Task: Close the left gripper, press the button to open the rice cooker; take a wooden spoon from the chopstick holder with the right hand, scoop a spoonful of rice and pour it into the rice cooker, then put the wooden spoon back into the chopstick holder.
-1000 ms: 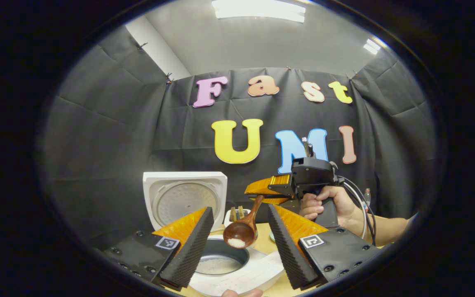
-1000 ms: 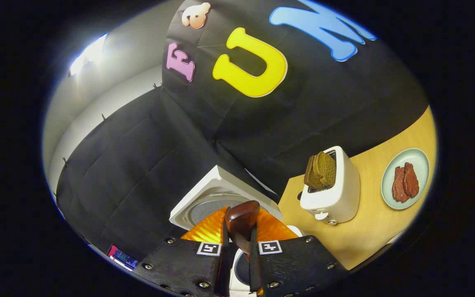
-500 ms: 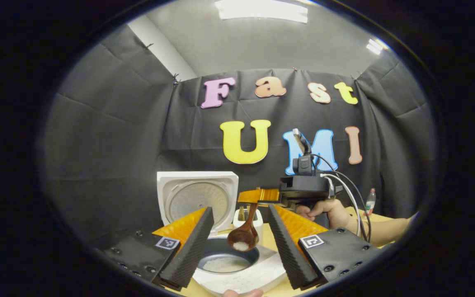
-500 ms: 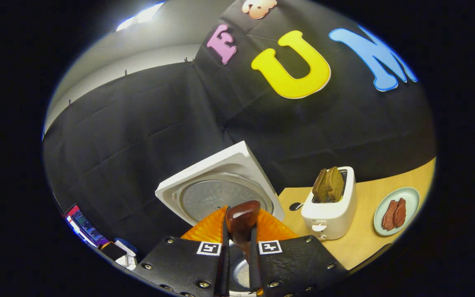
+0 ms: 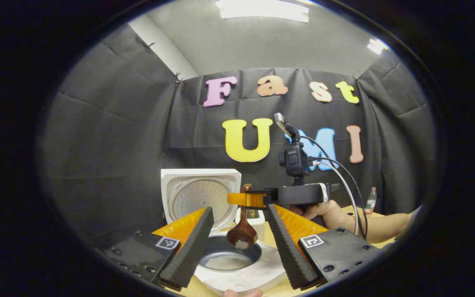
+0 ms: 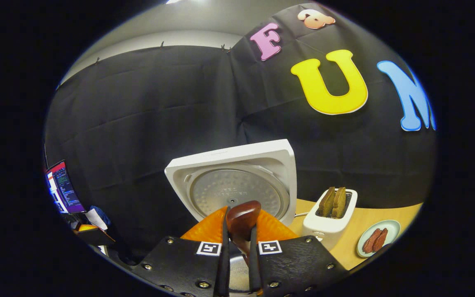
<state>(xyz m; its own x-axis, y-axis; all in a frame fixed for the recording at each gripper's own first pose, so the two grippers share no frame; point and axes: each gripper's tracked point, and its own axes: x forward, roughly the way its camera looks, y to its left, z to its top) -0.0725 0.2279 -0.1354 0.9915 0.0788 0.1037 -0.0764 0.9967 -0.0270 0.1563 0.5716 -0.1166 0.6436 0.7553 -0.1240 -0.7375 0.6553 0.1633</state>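
Clamped on the wooden spoon (image 5: 242, 231), my right gripper (image 5: 249, 200) held it near-vertical at lower centre, bowl down over the rice cooker (image 5: 229, 258) pot, while my left gripper (image 5: 237, 243) stood open, framing them.

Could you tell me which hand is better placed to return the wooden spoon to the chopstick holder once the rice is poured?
The right. Its tongs already clamp the wooden spoon above the rice cooker, with the chopstick holder just behind. The left tongs are open and empty.
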